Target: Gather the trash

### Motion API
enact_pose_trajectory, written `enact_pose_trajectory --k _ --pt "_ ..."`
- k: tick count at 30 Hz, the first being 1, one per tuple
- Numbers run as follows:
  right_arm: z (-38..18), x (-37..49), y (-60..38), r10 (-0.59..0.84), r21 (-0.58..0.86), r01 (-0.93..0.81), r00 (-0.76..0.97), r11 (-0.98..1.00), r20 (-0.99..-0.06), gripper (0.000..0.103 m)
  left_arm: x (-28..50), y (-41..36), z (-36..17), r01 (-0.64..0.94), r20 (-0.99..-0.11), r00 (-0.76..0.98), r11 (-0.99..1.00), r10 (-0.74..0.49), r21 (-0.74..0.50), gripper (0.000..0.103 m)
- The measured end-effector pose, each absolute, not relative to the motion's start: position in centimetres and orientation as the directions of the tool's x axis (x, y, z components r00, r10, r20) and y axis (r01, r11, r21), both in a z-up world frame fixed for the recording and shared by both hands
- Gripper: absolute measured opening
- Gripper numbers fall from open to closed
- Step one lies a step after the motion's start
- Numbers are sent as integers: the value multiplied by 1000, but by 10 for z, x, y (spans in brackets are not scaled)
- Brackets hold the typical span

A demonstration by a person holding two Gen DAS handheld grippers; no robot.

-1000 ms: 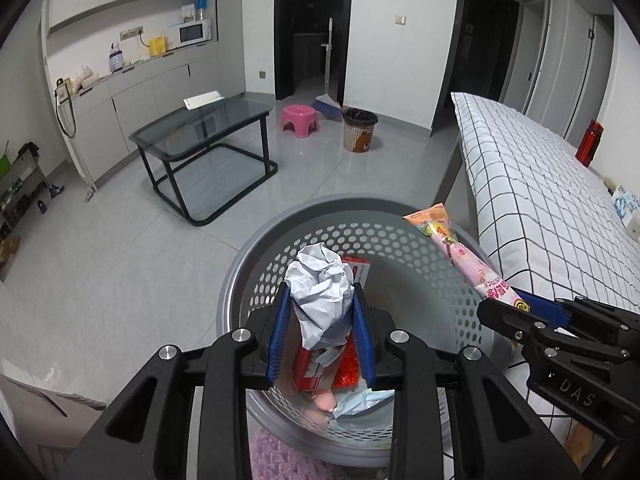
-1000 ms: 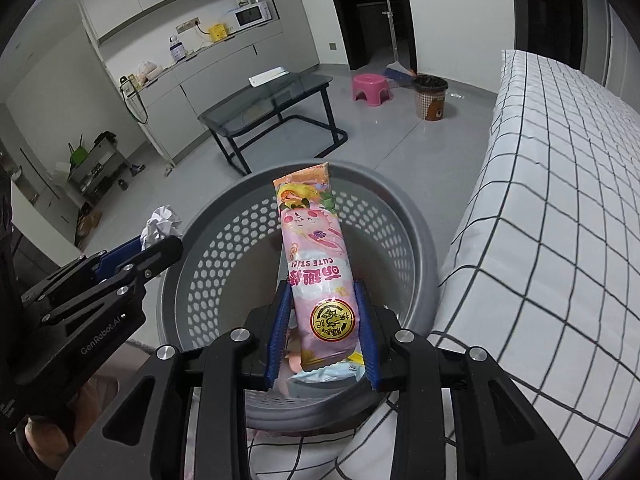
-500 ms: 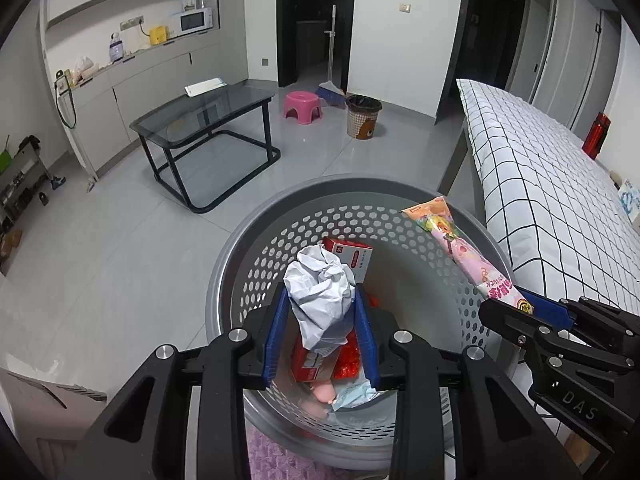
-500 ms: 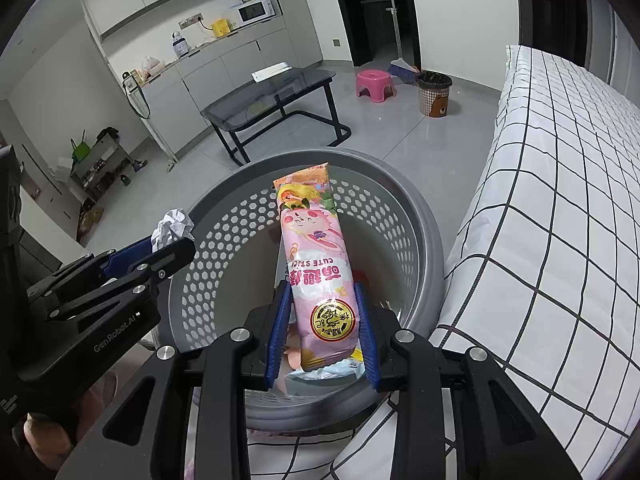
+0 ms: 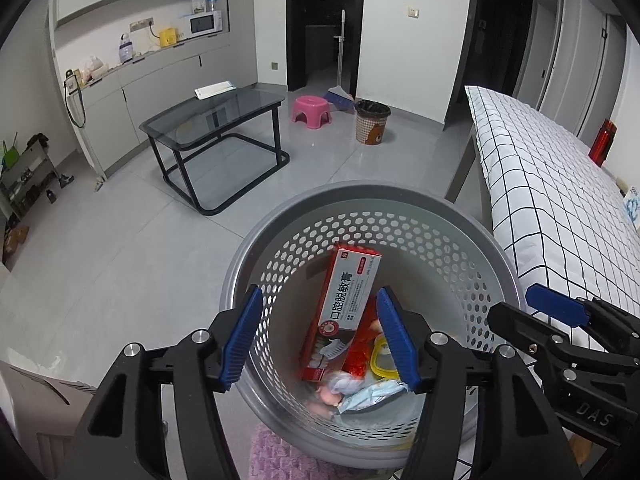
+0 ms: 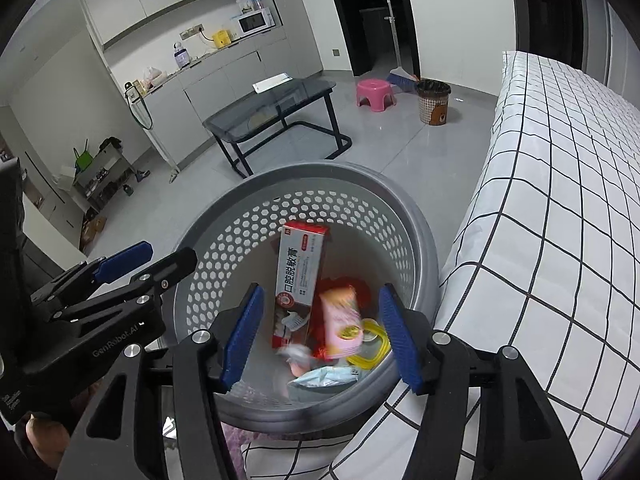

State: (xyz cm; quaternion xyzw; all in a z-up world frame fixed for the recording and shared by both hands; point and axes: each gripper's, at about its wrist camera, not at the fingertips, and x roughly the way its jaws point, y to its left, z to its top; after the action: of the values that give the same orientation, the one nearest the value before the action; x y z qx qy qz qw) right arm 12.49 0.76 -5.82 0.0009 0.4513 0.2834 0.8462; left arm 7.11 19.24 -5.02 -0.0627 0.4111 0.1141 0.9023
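Over the grey perforated basket [image 5: 400,204]: both your grippers point steeply down into it, side by side. Left gripper [image 5: 320,336] jaws have just been opening; they stand well apart and nothing is pinched between the blue pads. Right gripper [image 6: 320,332] likewise: jaws just opening, gap wide, no pad contact on anything. In the left view the right gripper [image 5: 556,312] sits at the basket's right rim; in the right view the left gripper [image 6: 132,256] sits at the left rim.

Trash is all inside the basket. The pink snack packet [image 6: 342,320] is below the right gripper's open jaws, motion-blurred, printed face up, long axis running roughly away from the camera, top end tilted up toward the far wall. Can't tell if it has settled. A blurred white-grey patch [image 6: 292,354] at the box's foot may be the paper ball; can't confirm.

The red-and-white toothpaste box [image 5: 348,308] leans against the basket's inner wall, long axis near upright, top end toward the far rim. Around its base: a red wrapper [image 5: 358,354], a yellow ring-shaped lid [image 6: 370,344] and a pale blue packet [image 6: 324,378] lying flat on the bottom.

Beside the basket on your right is the bed with a white checked sheet [image 6: 560,200]. Pink fuzzy fabric [image 5: 280,456] shows under the basket's near edge.
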Motion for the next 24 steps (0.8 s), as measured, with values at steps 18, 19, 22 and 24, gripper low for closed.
enact_pose_trajectory --k 18,19,22,24 --pt "-57 123 7 480 262 -470 438 843 -760 58 64 193 -41 -272 -749 640 962 171 -13 73" --pt "-57 123 7 480 262 -469 438 843 -760 58 63 193 -41 -273 -749 640 962 172 -12 74" --pt "-57 123 7 480 263 -468 440 844 -759 59 62 193 -40 -276 -748 640 961 176 -10 78" --pt "-57 123 7 480 264 -466 441 845 -758 59 61 194 -39 -277 -749 639 961 176 -11 78"
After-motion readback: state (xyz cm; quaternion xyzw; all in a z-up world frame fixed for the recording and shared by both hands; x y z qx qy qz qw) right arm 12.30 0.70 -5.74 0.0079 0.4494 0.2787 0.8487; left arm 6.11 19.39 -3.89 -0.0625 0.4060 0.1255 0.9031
